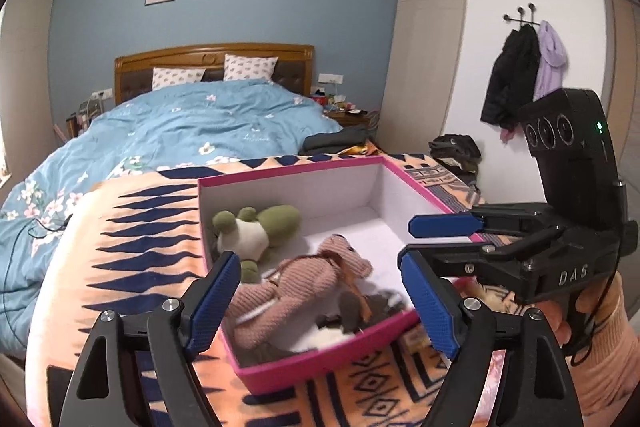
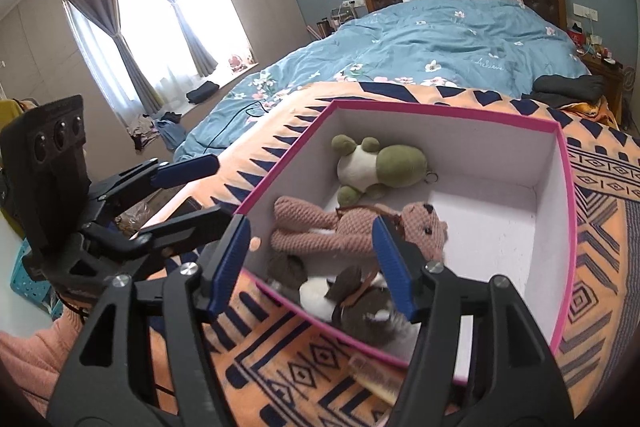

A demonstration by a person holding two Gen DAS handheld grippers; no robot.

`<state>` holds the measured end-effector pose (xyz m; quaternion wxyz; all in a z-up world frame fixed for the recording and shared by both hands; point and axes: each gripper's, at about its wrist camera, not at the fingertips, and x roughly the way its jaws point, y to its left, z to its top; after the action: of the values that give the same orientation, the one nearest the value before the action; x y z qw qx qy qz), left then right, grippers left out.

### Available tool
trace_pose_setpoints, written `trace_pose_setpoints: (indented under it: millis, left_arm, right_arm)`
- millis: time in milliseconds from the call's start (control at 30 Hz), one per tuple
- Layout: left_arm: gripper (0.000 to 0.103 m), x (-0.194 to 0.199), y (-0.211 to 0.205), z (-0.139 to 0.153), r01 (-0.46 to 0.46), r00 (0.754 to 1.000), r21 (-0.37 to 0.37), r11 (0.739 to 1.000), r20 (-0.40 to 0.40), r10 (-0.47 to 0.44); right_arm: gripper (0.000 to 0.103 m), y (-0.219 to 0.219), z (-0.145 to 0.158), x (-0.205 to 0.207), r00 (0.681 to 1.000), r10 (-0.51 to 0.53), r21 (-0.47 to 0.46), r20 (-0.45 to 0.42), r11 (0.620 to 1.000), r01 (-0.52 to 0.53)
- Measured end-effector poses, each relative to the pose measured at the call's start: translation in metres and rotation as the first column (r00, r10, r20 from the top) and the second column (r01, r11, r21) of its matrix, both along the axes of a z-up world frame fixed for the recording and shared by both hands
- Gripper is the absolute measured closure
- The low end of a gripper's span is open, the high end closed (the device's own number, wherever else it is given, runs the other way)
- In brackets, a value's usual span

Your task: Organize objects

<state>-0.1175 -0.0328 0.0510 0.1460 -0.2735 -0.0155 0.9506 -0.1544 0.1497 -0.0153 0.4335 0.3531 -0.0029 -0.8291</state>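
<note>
Left gripper (image 1: 320, 303) spread wide, nothing held; right gripper (image 2: 316, 267) likewise wide and empty, both over the pink box (image 2: 440, 113) on the patterned blanket (image 1: 132, 227). Inside already: green frog (image 2: 380, 163), pink bear (image 2: 352, 227), grey-white plush (image 2: 360, 301). Probably nearly finished, no loose toys visible

Both grippers, left (image 1: 322, 301) and right (image 2: 312, 269), are black plastic with ribbed blue finger pads (image 1: 214, 301), silver screws, three round lenses, a green light and "DAS" lettering; sleeves (image 2: 28, 359) are salmon knit.
</note>
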Motion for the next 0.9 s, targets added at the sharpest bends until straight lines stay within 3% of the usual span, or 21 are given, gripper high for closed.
trace_pose_setpoints:
  millis: [133,367,733,900]
  left_arm:
    - [0.016,0.021,0.015,-0.012,0.049,0.999,0.008,0.999,0.007,-0.049]
    - [0.003,0.043,0.034,-0.035,0.117,0.992,0.044,0.992,0.038,-0.119]
    - [0.0,0.061,0.062,-0.07,0.17,0.978,0.093,0.981,0.109,-0.18]
    - [0.0,0.065,0.078,-0.081,0.188,0.971,0.069,0.98,0.14,-0.196]
  right_arm:
    - [0.038,0.012,-0.003,0.02,1.0,-0.001,-0.009,-0.014,1.0,0.001]
    - [0.035,0.041,-0.02,0.049,0.999,-0.031,-0.004,-0.014,1.0,0.031]
    - [0.034,0.083,-0.054,0.073,0.991,-0.126,0.028,0.044,0.992,0.125]
    - [0.034,0.096,-0.069,0.08,0.984,-0.161,0.049,0.077,0.986,0.157]
